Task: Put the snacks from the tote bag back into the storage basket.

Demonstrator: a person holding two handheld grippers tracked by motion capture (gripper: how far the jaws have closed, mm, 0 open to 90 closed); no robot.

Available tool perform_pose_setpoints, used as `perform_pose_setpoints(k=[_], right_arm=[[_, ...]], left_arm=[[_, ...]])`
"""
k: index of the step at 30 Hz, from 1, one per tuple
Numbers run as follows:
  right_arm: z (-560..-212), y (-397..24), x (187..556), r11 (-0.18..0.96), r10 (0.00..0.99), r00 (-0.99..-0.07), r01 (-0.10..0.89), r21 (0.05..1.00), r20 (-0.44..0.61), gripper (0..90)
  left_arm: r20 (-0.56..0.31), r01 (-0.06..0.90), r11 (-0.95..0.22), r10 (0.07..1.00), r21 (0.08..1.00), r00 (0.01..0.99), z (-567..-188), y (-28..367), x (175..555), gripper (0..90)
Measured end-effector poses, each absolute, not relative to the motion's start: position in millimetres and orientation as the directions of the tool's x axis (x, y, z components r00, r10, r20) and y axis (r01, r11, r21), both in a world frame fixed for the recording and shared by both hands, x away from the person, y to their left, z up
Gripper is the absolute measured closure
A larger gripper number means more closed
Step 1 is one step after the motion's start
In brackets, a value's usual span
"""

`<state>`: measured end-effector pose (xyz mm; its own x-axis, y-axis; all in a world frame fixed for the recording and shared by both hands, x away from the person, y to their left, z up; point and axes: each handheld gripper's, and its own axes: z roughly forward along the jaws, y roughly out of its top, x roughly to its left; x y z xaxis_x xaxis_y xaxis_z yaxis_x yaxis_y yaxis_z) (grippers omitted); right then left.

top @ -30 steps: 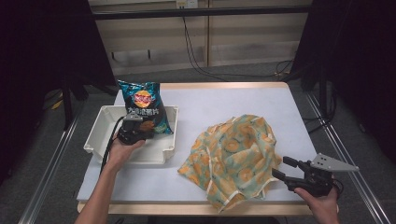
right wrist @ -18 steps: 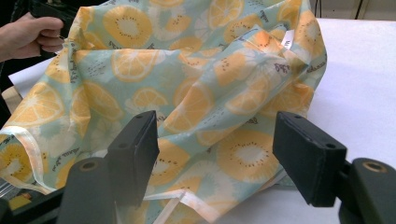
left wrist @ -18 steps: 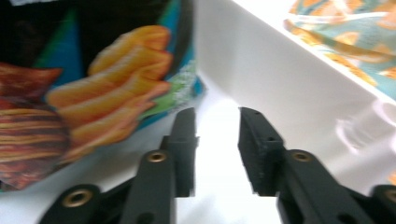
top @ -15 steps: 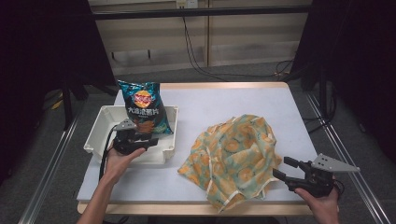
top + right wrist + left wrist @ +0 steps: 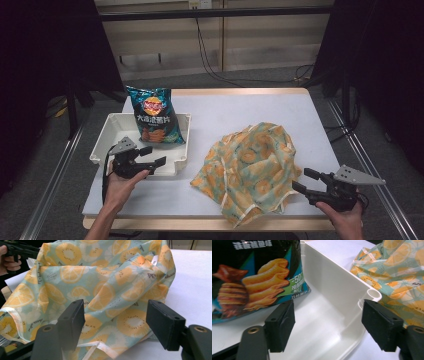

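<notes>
the left gripper (image 5: 150, 156), jaws just opened wide and empty, sits at the white tray's (image 5: 107, 135) near rim, the chip bag (image 5: 154, 120) lying just above it in frame.

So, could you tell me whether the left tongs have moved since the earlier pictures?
Yes. The left tongs have drawn back from the chip bag toward the white tray's near rim, their jaws just opening and now empty.

Right gripper (image 5: 115, 322) jaws spread, fruit-print cloth (image 5: 100, 282) between, white table (image 5: 195, 277) beyond.
</notes>
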<state>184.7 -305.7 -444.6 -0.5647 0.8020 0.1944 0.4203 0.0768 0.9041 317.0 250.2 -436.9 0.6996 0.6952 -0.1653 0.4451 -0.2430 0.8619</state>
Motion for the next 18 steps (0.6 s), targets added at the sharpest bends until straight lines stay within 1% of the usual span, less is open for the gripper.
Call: perform_pose_setpoints(k=[3,5,9,12,14,18], right_arm=[[-445,-305,184,0.073,0.803,-0.563,0.423,0.903,0.198,30.9],[-445,-305,184,0.070,0.803,-0.561,0.423,0.903,0.201,30.9],[-445,-306,185,0.070,0.806,-0.558,0.421,0.904,0.198,30.9],[-445,-306,185,0.065,0.807,-0.556,0.421,0.905,0.200,30.8],[-445,-306,186,0.070,0.805,-0.559,0.421,0.905,0.198,30.8],[-444,-308,185,0.065,0.810,-0.553,0.417,0.907,0.197,30.5]], left_arm=[[-0.156,0.432,-0.240,0.697,0.869,0.700,-438,252,304,23.2],[-0.134,0.423,-0.248,0.709,0.871,0.692,-439,252,296,20.6],[-0.108,0.414,-0.262,0.722,0.872,0.684,-442,251,282,18.3],[-0.117,0.402,-0.228,0.731,0.887,0.672,-444,253,270,17.3],[-0.139,0.416,-0.199,0.745,0.887,0.652,-448,255,264,16.0],[-0.137,0.426,-0.203,0.754,0.882,0.643,-452,253,259,15.9]])
